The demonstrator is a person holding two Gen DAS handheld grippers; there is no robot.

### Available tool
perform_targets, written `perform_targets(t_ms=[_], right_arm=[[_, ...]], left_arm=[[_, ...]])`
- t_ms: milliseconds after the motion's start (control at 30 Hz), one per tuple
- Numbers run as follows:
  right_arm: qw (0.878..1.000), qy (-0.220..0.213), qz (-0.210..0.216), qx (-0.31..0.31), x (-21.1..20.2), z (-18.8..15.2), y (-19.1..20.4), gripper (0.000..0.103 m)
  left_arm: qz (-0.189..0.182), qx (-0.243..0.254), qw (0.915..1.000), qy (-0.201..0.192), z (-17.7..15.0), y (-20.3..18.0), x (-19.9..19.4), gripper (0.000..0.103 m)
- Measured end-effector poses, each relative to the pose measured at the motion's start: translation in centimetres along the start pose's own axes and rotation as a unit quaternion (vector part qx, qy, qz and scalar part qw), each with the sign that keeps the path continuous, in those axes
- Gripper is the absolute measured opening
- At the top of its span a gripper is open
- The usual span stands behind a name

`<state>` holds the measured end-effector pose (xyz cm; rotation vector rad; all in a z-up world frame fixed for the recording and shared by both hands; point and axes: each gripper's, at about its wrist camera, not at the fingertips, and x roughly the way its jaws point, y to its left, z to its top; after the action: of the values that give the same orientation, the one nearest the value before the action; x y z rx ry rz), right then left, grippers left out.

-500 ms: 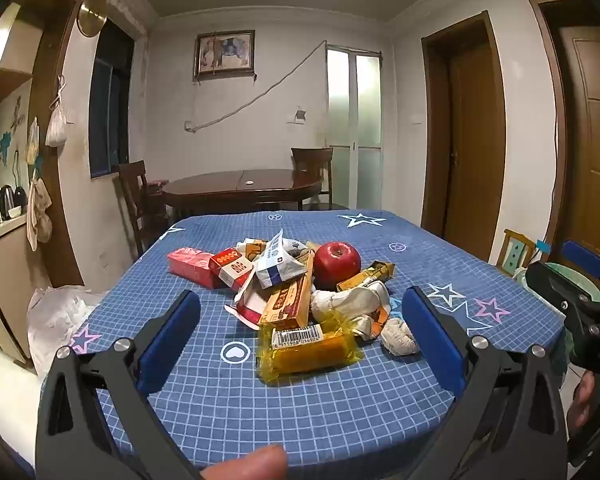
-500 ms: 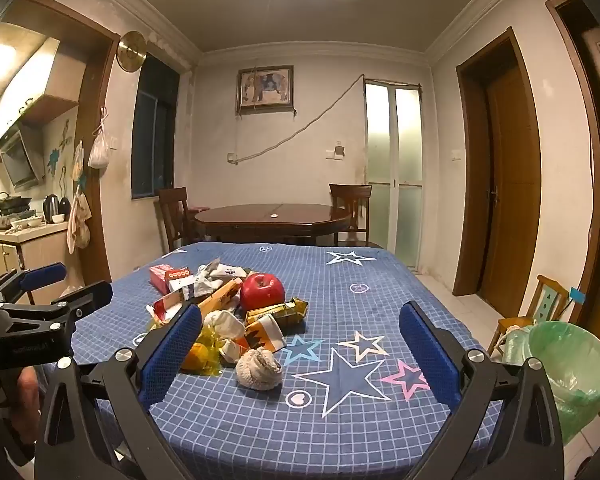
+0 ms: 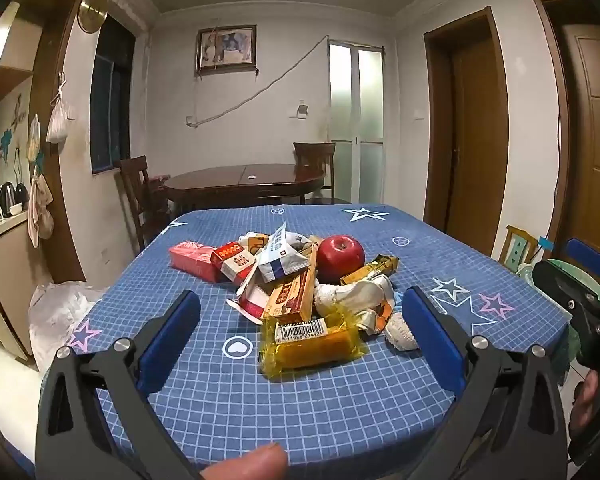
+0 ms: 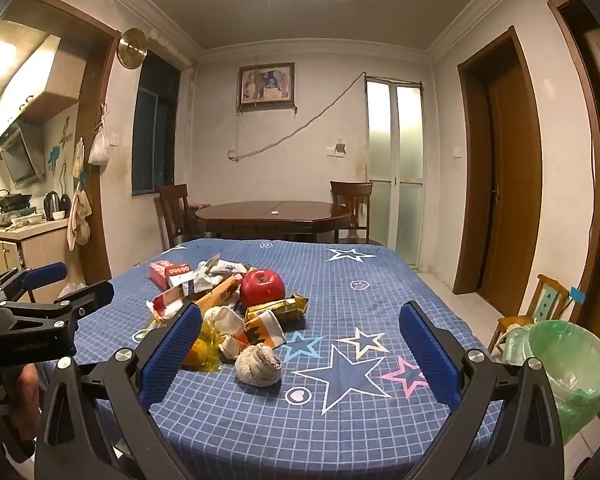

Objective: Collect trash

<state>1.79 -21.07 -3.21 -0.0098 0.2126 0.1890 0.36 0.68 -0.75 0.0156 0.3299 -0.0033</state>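
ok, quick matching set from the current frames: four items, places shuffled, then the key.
Items:
1. apple
2. yellow packet
3. crumpled paper ball
4. green-lined bin

Places:
A. off the table, right side, on the floor
B. front of the pile, barcode facing up
C. alone on the cloth, just right of the pile's near edge
D. back of the pile, on its right

Pairs: 1-D, 2-B, 3-C, 4-A

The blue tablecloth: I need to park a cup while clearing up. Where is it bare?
Bare: the tablecloth right of the red apple toward the green bin, and the near edge before the crumpled paper ball. Crowded: the wrapper pile.
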Motion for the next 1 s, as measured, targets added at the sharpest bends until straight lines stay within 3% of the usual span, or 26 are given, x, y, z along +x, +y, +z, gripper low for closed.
perform_targets(t_ms=[1000], right_arm=[[1.0,0.004,0.013,-0.008,-0.5,0.7,0.6,0.099]], left_arm=[[0.025,0.013,0.999,0.035,-0.7,-0.2,1.6,0.097]])
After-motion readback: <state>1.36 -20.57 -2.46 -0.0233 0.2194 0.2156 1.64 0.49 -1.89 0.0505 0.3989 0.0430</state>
